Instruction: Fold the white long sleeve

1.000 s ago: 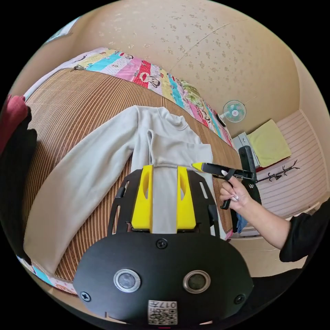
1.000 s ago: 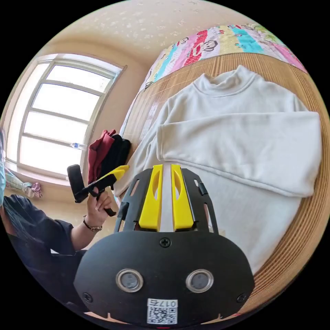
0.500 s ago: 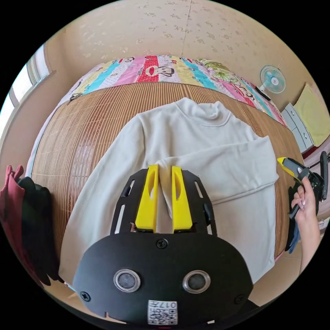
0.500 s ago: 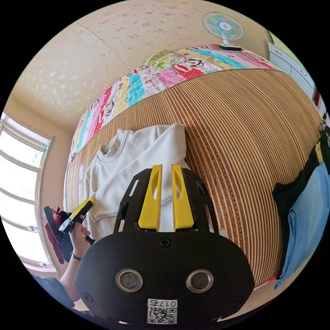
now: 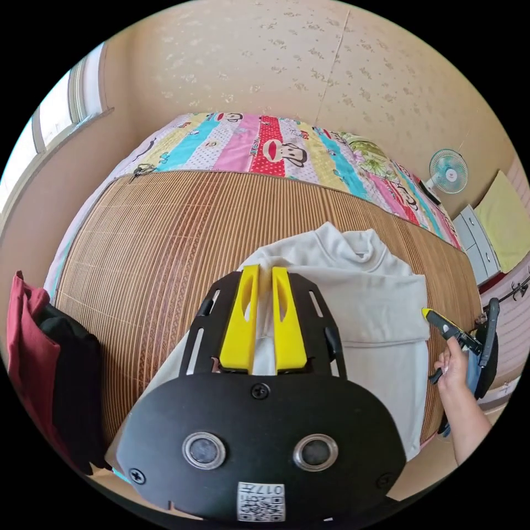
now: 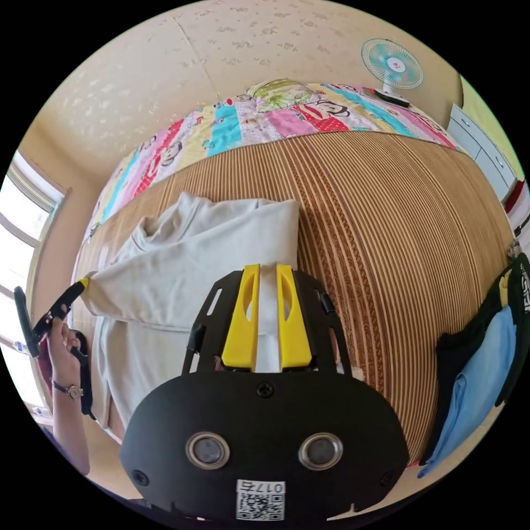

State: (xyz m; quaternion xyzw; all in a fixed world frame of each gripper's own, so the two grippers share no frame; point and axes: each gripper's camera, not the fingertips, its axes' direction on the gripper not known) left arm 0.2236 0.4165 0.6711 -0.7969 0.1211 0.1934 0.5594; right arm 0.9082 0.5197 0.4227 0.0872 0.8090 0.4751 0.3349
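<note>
Meanwhile the white long sleeve (image 5: 381,309) lies on the bed's bamboo mat (image 5: 160,237), one sleeve folded across its chest. The left claw (image 6: 83,284) pinches that shirt's side edge, hand (image 6: 63,345) raised beside it. The right claw (image 6: 268,276), jaws nearly together above the shirt's other edge, perhaps grips nothing.
</note>
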